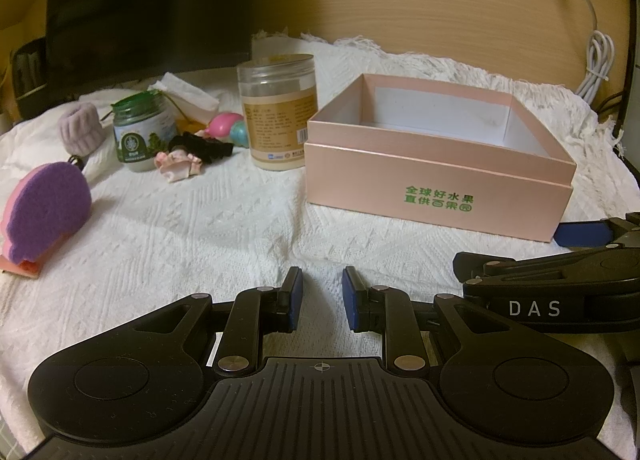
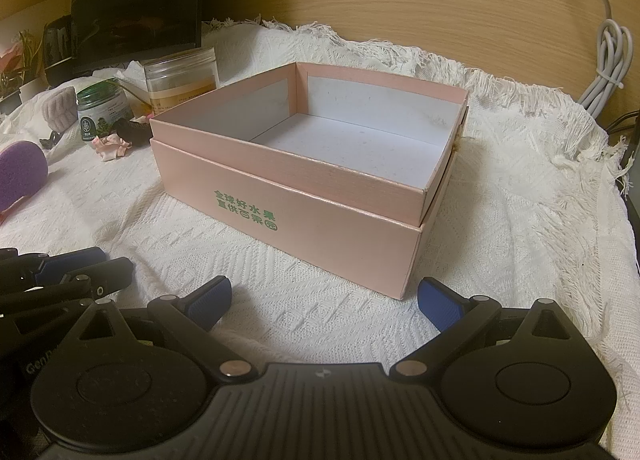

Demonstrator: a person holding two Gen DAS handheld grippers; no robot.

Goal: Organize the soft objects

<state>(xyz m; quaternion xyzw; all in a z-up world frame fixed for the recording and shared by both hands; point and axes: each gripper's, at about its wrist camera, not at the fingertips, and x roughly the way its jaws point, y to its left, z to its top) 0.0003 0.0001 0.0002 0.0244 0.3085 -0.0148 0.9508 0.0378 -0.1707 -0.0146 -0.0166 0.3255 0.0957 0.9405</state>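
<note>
Pink box: one, open-topped, nothing inside, on white cloth. Jars: two. Purple sponge: one, far left; grey scrunchie behind it. Left gripper: jaws narrowly apart, holding nothing. Right gripper: jaws wide, nothing held. Only left view shows pink-and-teal toy; only right view shows box floor.

Black grippers, blue-padded jaws, perhaps ribbed housings.
</note>
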